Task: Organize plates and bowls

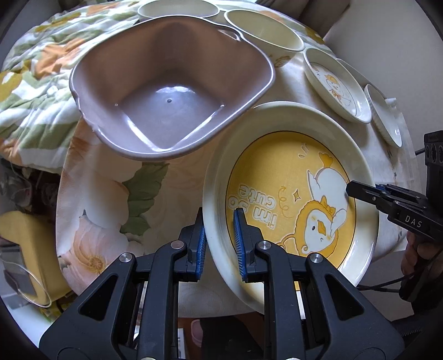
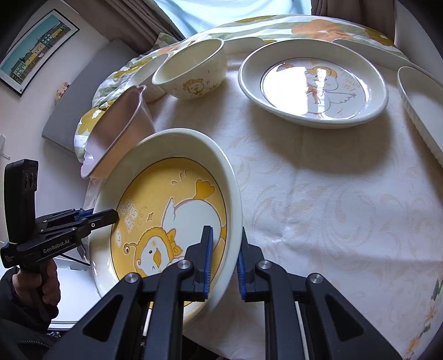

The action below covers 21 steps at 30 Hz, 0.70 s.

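A large yellow duck plate (image 1: pixel 279 177) is held tilted above the table, gripped on opposite rims by both grippers. My left gripper (image 1: pixel 220 243) is shut on its near-left rim; it shows in the right wrist view (image 2: pixel 110 217) too. My right gripper (image 2: pixel 224 265) is shut on the plate's (image 2: pixel 171 210) right rim and shows at the left view's right side (image 1: pixel 360 191). A mauve plastic basin (image 1: pixel 169 91) stands just behind the plate, also seen in the right view (image 2: pixel 119 124).
A cream duck bowl (image 2: pixel 191 69), a white duck plate (image 2: pixel 313 80) and a ribbed white dish (image 2: pixel 423 108) stand on the floral tablecloth (image 2: pixel 318 193). Another cream bowl (image 1: pixel 177 11) sits behind the basin. A folded floral quilt (image 1: pixel 36 83) lies at the left.
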### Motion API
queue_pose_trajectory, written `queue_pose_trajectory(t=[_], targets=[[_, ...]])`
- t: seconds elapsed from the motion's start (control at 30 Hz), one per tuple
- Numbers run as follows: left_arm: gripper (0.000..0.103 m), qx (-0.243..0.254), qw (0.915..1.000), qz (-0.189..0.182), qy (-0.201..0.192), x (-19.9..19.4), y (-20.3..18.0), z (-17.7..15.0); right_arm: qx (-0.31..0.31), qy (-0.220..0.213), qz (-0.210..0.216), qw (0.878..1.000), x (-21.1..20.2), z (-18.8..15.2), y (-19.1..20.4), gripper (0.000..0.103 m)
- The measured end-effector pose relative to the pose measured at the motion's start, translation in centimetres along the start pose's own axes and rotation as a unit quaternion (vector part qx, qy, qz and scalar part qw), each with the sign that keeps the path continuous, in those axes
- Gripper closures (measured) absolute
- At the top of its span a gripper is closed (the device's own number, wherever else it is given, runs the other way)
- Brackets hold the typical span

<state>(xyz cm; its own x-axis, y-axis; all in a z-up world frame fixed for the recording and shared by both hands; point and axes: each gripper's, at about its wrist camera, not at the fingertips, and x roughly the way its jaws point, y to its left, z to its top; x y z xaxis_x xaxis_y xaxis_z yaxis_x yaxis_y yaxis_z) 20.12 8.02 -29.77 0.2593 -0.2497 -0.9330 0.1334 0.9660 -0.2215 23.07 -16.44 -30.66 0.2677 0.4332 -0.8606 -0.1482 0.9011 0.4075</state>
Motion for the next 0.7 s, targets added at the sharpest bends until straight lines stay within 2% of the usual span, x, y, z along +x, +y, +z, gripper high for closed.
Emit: queue_pose_trajectory(t=[0.33, 0.57, 0.7], targets=[[0.087, -0.005, 1.0, -0.001, -0.003, 0.43, 0.21, 0.09, -0.009, 0.01, -0.008, 1.0, 0.51, -0.35, 0.13, 0.089], [0.087, 0.007, 0.9998, 0.018, -0.005, 0.48, -0.49, 0.03, -0.013, 0.015, -0.015, 1.0, 0.83, -0.14, 0.46, 0.088], [0.075, 0.009, 0.9999, 0.014, -0.002, 0.62, -0.71, 0.07, -0.01, 0.016, -0.014, 1.0, 0.95, -0.11, 0.4, 0.088]])
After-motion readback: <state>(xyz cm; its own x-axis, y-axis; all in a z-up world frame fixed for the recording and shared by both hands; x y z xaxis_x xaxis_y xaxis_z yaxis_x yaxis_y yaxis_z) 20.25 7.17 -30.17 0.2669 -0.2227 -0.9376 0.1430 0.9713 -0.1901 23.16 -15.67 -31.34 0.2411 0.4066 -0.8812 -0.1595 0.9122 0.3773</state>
